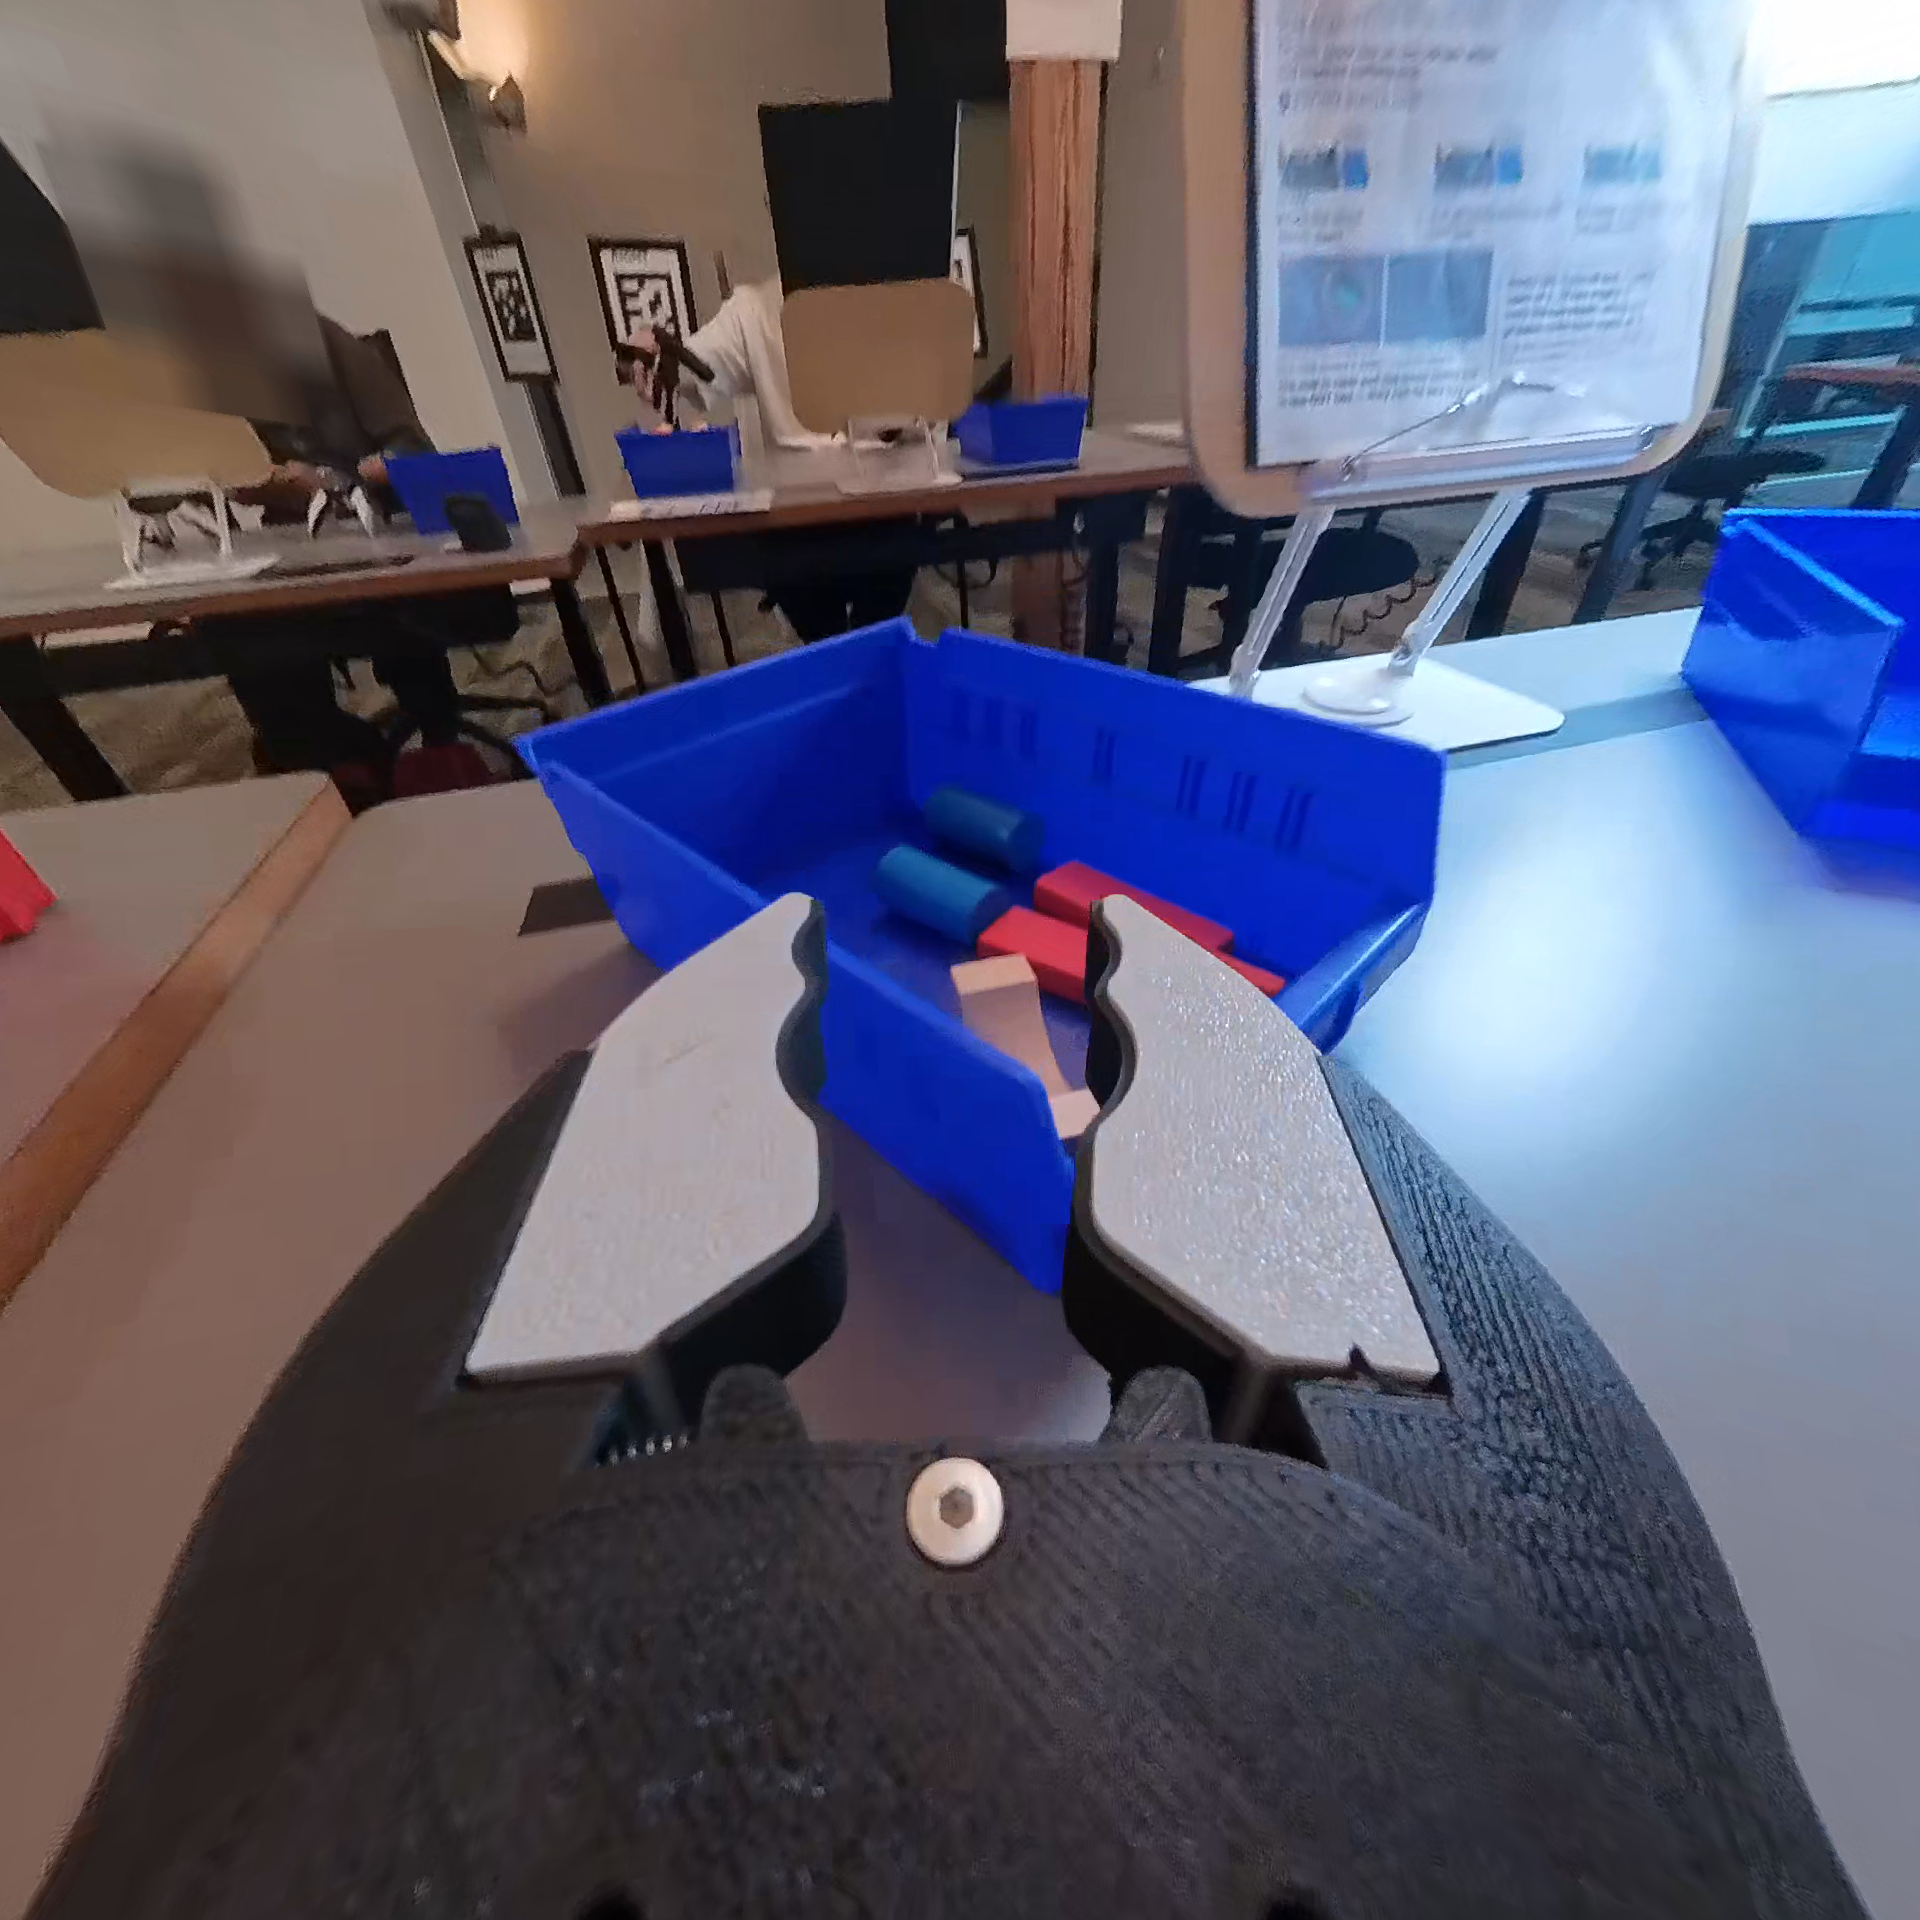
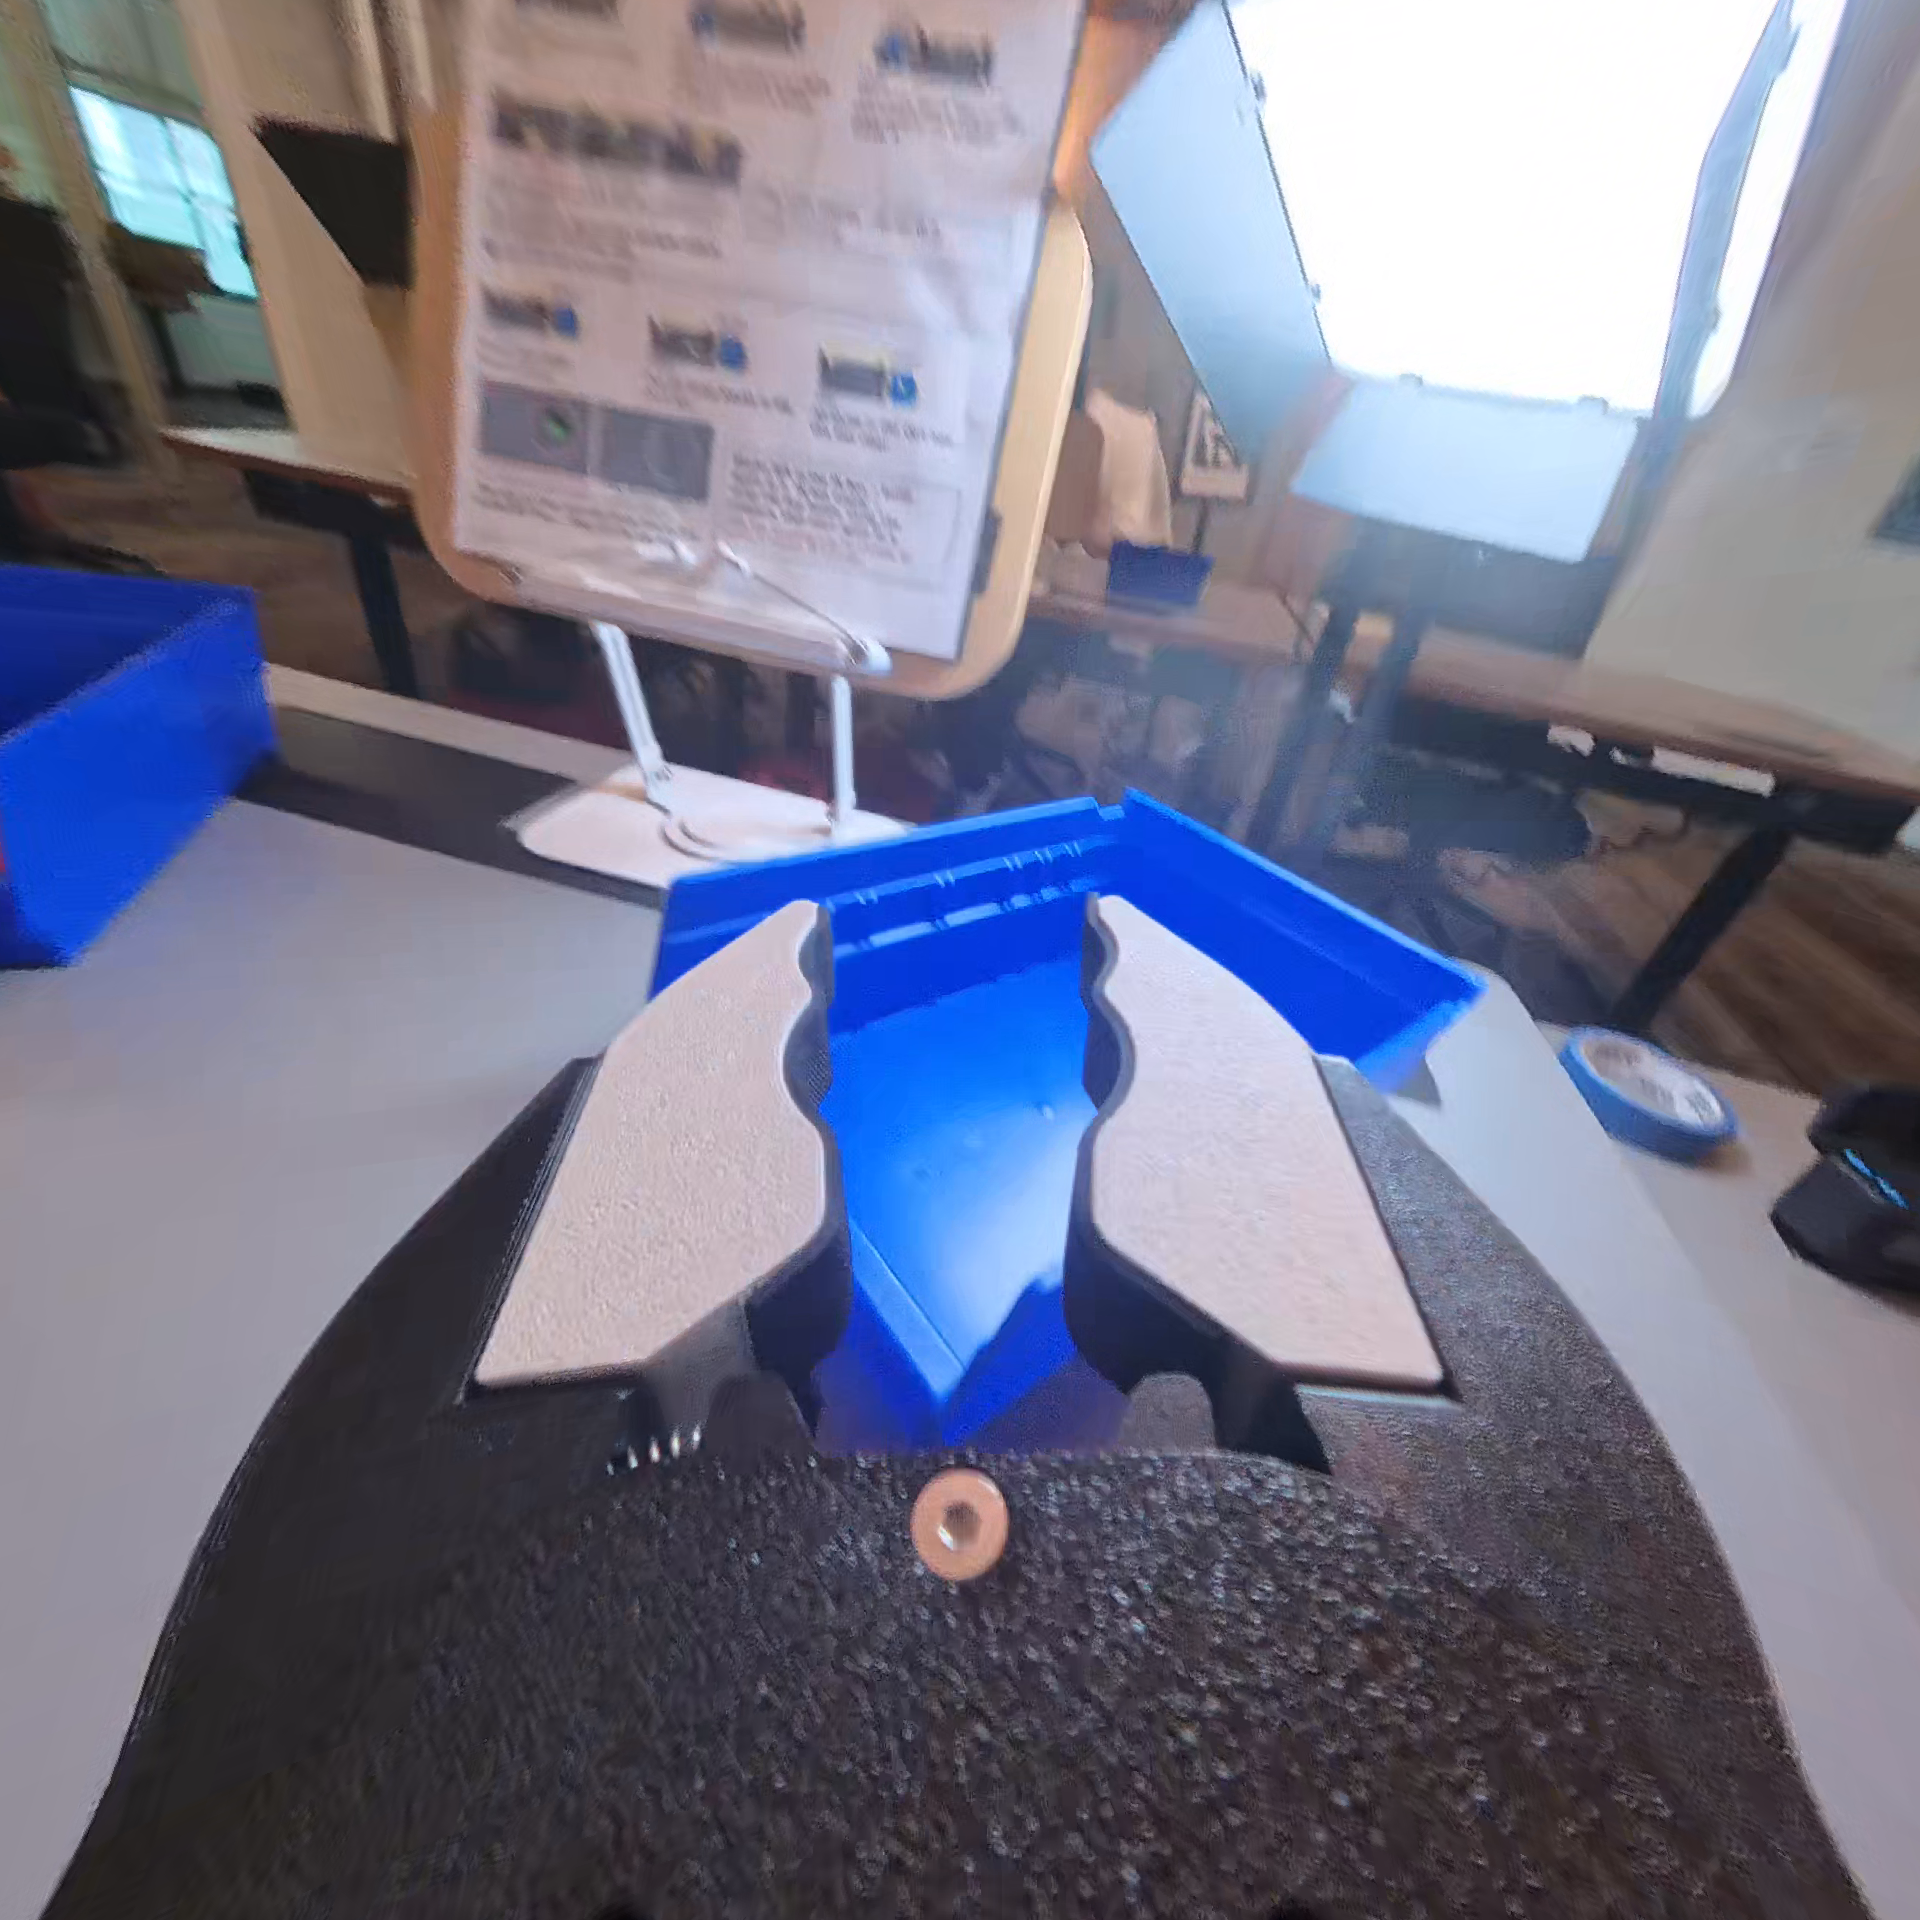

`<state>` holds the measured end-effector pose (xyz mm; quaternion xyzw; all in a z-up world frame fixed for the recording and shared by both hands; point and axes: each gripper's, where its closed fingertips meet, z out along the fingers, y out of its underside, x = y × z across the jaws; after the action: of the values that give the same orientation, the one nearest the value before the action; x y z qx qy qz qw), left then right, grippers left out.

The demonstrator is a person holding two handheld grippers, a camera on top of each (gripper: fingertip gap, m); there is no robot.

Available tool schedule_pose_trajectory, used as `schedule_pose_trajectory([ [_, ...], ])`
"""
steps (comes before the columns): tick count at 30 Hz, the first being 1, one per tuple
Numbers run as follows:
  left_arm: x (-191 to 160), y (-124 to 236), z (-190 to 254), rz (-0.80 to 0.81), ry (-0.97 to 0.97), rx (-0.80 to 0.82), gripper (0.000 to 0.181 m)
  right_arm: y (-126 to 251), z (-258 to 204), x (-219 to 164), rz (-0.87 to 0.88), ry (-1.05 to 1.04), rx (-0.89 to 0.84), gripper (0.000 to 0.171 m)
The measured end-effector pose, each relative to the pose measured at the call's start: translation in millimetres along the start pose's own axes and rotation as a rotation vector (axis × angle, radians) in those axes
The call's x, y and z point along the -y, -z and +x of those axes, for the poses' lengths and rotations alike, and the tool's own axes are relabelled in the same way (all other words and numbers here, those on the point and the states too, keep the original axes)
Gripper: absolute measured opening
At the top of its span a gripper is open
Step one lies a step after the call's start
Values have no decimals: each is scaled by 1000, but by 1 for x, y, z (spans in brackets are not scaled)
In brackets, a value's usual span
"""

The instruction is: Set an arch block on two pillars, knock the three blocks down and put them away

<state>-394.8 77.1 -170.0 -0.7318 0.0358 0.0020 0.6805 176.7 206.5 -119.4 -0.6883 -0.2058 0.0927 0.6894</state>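
In the left wrist view a blue bin (image 1: 727,790) stands on the grey table. In it lie two blue cylinders (image 1: 935,894), red blocks (image 1: 1039,935) and a pale wooden arch block (image 1: 1013,1013). My left gripper (image 1: 956,935) is open and empty, just in front of and above the bin's near wall. In the right wrist view my right gripper (image 2: 956,935) is open and empty over a second blue bin (image 2: 1299,935), whose visible floor is bare.
A paper sheet on a white stand (image 1: 1455,260) stands behind the bins; it also shows in the right wrist view (image 2: 748,312). Another blue bin (image 1: 1818,665) is at the right. A blue tape roll (image 2: 1652,1091) and a black device (image 2: 1860,1184) lie right. A red block (image 1: 16,894) is on the left table. Left tips to right tips: about 60 centimeters. The right gripper is farther from the pale wooden arch block (image 1: 1013,1013), some 55 centimeters, than the left, some 15 centimeters.
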Motion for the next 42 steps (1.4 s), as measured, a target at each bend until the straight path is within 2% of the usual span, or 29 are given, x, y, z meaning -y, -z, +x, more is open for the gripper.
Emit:
schedule_pose_trajectory([
  [3,22,2,11,44,-22,-28,45,-5,-32,29,131,12,132,43],
  [7,47,-7,29,78,-73,-96,10,-15,-85,29,174,11,401,0],
  [10,60,-23,38,70,-100,-125,0,-17,-119,7,152,-43,563,0],
  [14,68,-49,51,18,-78,-192,0,-16,-140,-28,63,-27,614,0],
  [18,37,-82,61,-285,-144,-306,0,-10,-140,-24,85,25,600,0],
  [22,-3,-113,50,-651,-228,-321,19,-8,-140,-25,71,7,616,0],
  [27,-29,-158,26,-863,-260,-260,33,-11,-142,-34,34,-23,643,0],
  [31,-61,-191,9,-1020,-149,-223,53,-8,-145,-37,19,-21,661,0],
  [34,-87,-199,-1,-1143,-33,-196,69,-5,-148,-42,4,12,671,0],
  [36,-100,-202,-7,-1187,54,-158,69,-5,-149,-45,-6,17,680,0],
  [40,-117,-206,-7,-1204,223,-129,46,-5,-153,-49,-29,-5,711,0],
  [42,-122,-207,0,-1206,265,-158,42,-5,-154,-51,-36,1,715,0],
])
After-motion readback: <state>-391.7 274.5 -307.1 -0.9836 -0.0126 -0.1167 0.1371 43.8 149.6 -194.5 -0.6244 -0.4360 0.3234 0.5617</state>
